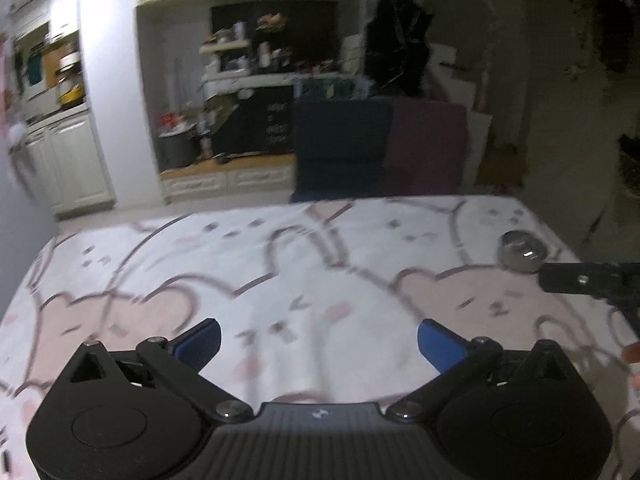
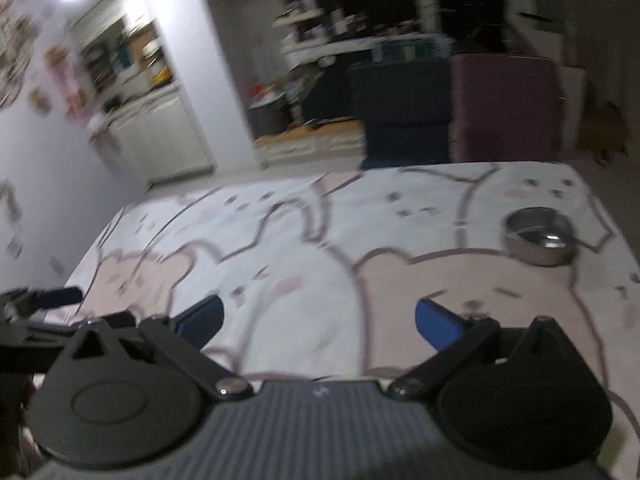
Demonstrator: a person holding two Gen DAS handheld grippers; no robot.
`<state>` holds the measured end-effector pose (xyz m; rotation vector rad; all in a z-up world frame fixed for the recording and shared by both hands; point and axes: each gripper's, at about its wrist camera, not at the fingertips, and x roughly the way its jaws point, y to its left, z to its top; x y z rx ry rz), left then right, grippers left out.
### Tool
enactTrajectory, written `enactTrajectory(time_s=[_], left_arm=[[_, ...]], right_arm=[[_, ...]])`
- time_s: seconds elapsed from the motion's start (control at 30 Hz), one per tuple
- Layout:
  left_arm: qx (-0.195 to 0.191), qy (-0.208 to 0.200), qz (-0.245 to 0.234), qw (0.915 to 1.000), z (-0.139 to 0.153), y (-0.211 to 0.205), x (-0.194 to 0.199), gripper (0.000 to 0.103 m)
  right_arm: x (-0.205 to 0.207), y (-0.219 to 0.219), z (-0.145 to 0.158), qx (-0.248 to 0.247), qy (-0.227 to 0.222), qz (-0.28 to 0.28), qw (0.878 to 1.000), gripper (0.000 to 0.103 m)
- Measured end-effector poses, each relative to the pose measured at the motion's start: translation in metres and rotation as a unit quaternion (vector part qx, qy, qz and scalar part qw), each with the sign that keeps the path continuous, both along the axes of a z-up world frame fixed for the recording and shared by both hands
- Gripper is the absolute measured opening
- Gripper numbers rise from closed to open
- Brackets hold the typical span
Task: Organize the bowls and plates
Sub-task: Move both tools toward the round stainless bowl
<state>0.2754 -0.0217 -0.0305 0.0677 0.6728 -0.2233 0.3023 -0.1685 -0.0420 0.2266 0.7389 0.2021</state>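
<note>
A small steel bowl point(image 1: 522, 256) stands on the table near its far right corner; in the right wrist view the steel bowl point(image 2: 539, 237) sits ahead and to the right. My left gripper point(image 1: 319, 340) hangs above the tablecloth, open wide, with nothing between its blue pads. My right gripper point(image 2: 319, 318) is also open and empty, above the cloth and well short of the bowl. A finger of the right gripper point(image 1: 580, 279) shows at the right edge of the left wrist view, just in front of the bowl. No plate is in view.
The table wears a white and pink cartoon-animal cloth point(image 1: 280, 280). Behind its far edge stand a dark blue chair point(image 1: 340, 148) and a purple chair point(image 1: 428, 144). Cluttered shelves and white cabinets point(image 1: 72, 160) lie beyond. The room is dim and the frames are blurred.
</note>
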Motion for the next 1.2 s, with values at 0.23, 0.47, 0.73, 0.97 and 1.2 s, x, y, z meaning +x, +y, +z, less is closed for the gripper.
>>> enactTrajectory(time_s=[0.23, 0.47, 0.73, 0.97, 1.2], left_arm=[[-0.032, -0.008, -0.044, 0.9985, 0.004, -0.076, 0.026, 0.103], [-0.041, -0.004, -0.055, 0.9977, -0.007, -0.146, 0.064, 0.103], [-0.093, 0.047, -0.05, 0.9933, -0.047, -0.221, 0.123, 0.103], [-0.109, 0.078, -0.035, 0.9904, -0.085, -0.268, 0.168, 0.095], [-0.107, 0.128, -0.017, 0.9859, -0.114, -0.285, 0.207, 0.065]], right_arm=[[0.013, -0.087, -0.009, 0.012, -0.011, -0.09, 0.996, 0.103], [0.037, -0.167, -0.033, 0.0, -0.016, -0.17, 0.985, 0.103], [0.068, -0.223, -0.068, -0.02, -0.052, -0.223, 0.973, 0.103], [0.104, -0.269, -0.103, 0.031, -0.008, -0.244, 0.969, 0.086], [0.139, -0.288, -0.138, 0.115, 0.033, -0.23, 0.966, 0.048]])
